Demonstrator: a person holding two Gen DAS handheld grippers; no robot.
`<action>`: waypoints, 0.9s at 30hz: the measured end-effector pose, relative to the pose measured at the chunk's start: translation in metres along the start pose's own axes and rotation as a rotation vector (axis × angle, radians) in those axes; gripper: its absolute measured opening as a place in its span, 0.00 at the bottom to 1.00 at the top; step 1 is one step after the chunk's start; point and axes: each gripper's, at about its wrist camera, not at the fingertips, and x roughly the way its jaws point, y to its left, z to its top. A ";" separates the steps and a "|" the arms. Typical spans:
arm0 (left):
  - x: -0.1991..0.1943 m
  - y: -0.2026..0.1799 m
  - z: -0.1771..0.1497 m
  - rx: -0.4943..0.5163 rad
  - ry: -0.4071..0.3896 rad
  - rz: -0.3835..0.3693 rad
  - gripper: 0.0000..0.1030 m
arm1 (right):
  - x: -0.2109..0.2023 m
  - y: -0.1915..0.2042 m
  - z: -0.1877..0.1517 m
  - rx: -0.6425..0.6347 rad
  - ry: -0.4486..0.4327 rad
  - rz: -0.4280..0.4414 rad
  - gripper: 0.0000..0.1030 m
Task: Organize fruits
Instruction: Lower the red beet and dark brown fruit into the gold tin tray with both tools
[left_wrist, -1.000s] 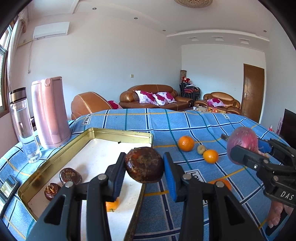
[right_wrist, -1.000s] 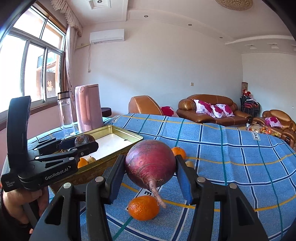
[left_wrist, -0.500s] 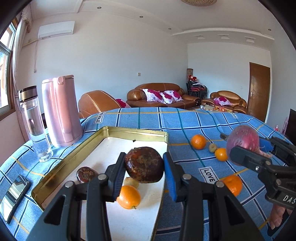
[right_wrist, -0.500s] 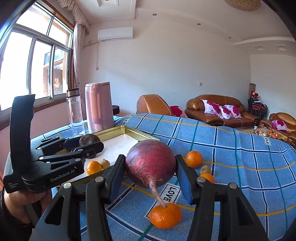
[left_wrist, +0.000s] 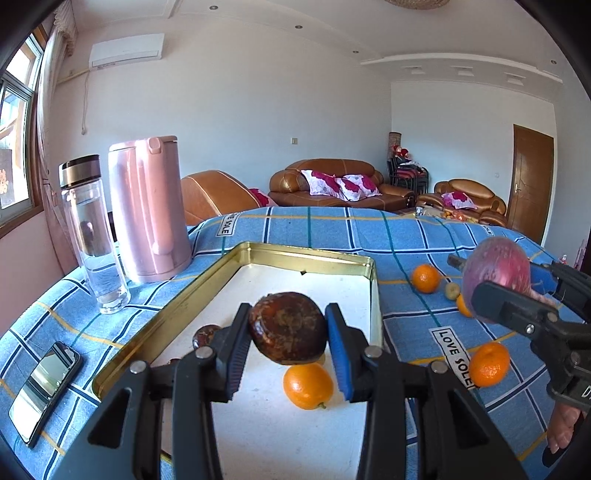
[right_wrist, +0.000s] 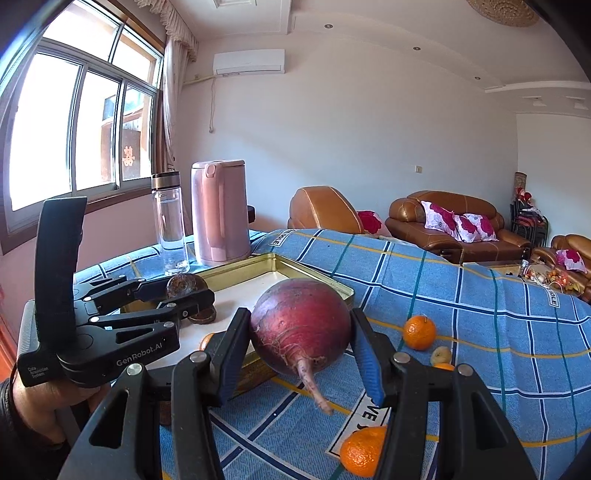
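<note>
My left gripper (left_wrist: 289, 328) is shut on a dark brown wrinkled fruit (left_wrist: 288, 326) and holds it above the gold-rimmed tray (left_wrist: 306, 254). An orange (left_wrist: 307, 385) and another dark fruit (left_wrist: 207, 334) lie in the tray. My right gripper (right_wrist: 300, 341) is shut on a round purple-red radish (right_wrist: 300, 330) with its root hanging down, above the blue checked cloth just right of the tray (right_wrist: 314, 275). The radish also shows in the left wrist view (left_wrist: 496, 275). The left gripper with its fruit shows in the right wrist view (right_wrist: 184, 288).
Loose oranges (left_wrist: 425, 278) (left_wrist: 488, 363) and a small pale fruit (left_wrist: 451, 290) lie on the cloth right of the tray. A pink kettle (left_wrist: 147, 206) and a clear bottle (left_wrist: 92, 236) stand left of the tray. A phone (left_wrist: 44, 391) lies at the near left.
Both grippers have risen and drawn back a little with their loads, so more of the tray and its orange shows. The grips are unchanged.
</note>
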 end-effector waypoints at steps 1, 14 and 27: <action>0.000 0.002 0.000 0.000 0.002 0.004 0.40 | 0.002 0.002 0.001 -0.002 0.003 0.003 0.54; 0.004 0.037 -0.005 -0.032 0.034 0.058 0.40 | 0.022 0.028 0.013 -0.033 0.030 0.056 0.54; 0.008 0.055 -0.010 -0.031 0.068 0.085 0.40 | 0.035 0.050 0.016 -0.046 0.051 0.096 0.54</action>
